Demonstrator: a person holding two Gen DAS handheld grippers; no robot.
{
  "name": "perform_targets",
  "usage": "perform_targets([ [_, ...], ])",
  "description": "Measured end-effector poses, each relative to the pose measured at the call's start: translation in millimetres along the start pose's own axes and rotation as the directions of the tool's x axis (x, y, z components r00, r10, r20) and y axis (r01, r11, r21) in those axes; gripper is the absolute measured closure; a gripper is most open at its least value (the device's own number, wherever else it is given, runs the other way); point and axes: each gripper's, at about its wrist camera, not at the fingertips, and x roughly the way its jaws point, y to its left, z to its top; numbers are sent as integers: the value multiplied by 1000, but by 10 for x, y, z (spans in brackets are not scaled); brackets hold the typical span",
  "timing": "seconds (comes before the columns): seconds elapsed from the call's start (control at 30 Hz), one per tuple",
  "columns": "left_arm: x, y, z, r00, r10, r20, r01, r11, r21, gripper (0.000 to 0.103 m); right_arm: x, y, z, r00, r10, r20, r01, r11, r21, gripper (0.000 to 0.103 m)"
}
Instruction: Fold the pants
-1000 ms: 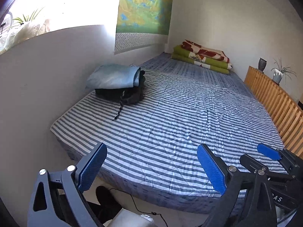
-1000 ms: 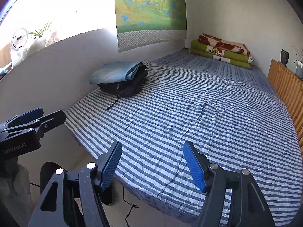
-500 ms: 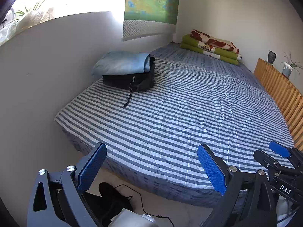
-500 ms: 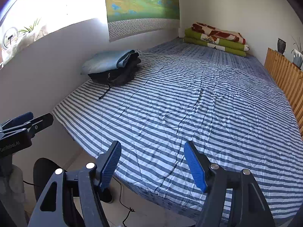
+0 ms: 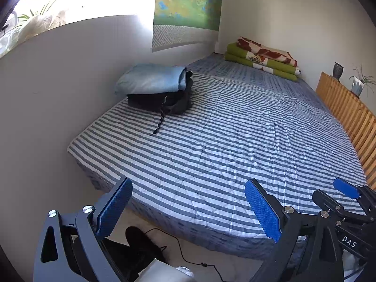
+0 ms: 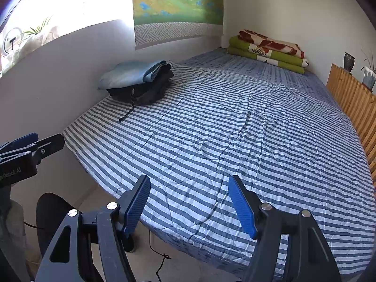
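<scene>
Your left gripper (image 5: 188, 209) and right gripper (image 6: 189, 203) both stand apart and empty over the near edge of the blue-and-white striped bed (image 5: 235, 141). The folded light-blue and black pants (image 5: 157, 89) are stacked at its left edge, against the wall.

We're looking past the right gripper (image 6: 189, 205), jaws apart with nothing between — striped bed (image 6: 235, 145) ahead, folded pants (image 6: 138, 82) stacked by the wall, left gripper (image 6: 33, 145) poking in at the left edge.
</scene>
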Motion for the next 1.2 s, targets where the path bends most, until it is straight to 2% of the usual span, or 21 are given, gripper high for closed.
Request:
perform_targets([
  [1.2, 83, -23, -61, 1000, -7, -17, 7, 1000, 8, 5, 25, 40, -36, 1000, 8, -19, -8, 1000, 0, 38],
])
